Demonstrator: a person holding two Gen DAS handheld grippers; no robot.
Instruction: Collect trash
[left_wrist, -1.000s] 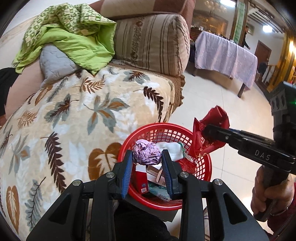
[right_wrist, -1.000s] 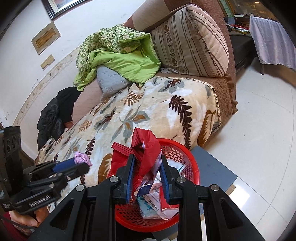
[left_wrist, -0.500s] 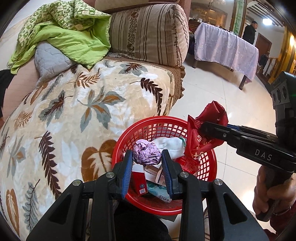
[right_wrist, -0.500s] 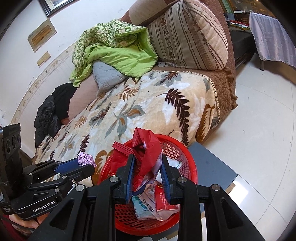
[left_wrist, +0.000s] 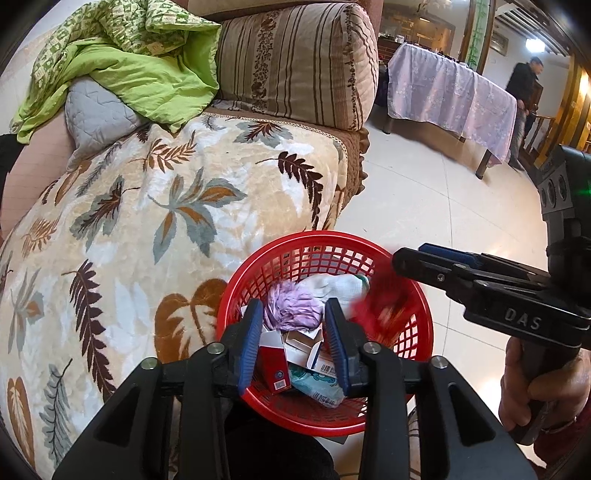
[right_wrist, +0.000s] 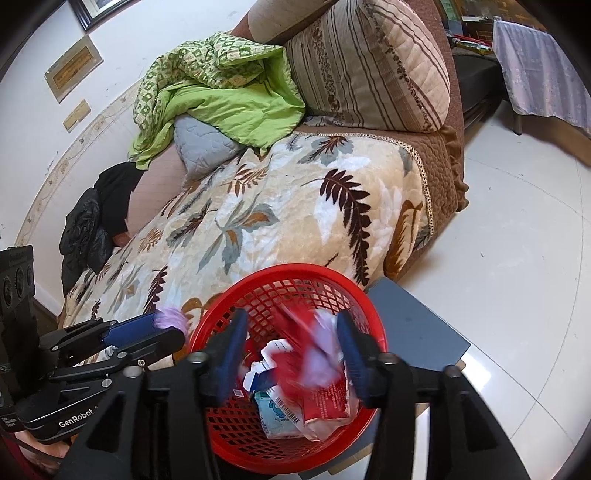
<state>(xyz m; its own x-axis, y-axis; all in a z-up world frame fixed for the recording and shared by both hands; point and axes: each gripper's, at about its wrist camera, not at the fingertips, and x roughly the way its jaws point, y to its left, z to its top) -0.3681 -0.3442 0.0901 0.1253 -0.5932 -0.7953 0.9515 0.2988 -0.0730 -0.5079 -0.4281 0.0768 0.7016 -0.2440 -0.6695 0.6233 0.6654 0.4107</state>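
Note:
A red mesh basket (left_wrist: 321, 236) (right_wrist: 295, 269) holds cartons, packets and a white wad. My left gripper (left_wrist: 295, 325) hangs over its near rim with a crumpled purple paper wad (left_wrist: 291, 314) between its blue pads. Its jaws are opening, but the wad still fills the gap and touches both pads. In the right wrist view the wad (right_wrist: 170, 317) shows at the tips of the left gripper (right_wrist: 162, 328). My right gripper (right_wrist: 290, 328) (left_wrist: 406, 258) is over the basket with its jaws opening wide. A red wrapper (right_wrist: 306, 339) (left_wrist: 380, 306) is a blur, falling free below them.
The basket stands on a grey platform (right_wrist: 413, 325) beside a sofa with a leaf-print blanket (left_wrist: 184, 221), a green quilt (left_wrist: 140, 66) and a striped cushion (left_wrist: 295, 62). Across the tiled floor (left_wrist: 424, 192) are a lilac-draped table (left_wrist: 443, 85) and a standing person (left_wrist: 524, 81).
The right jaws spread and the red wrapper dropped from them into the basket. The left jaws widened a little around the purple wad. The left gripper sank slightly toward the basket.

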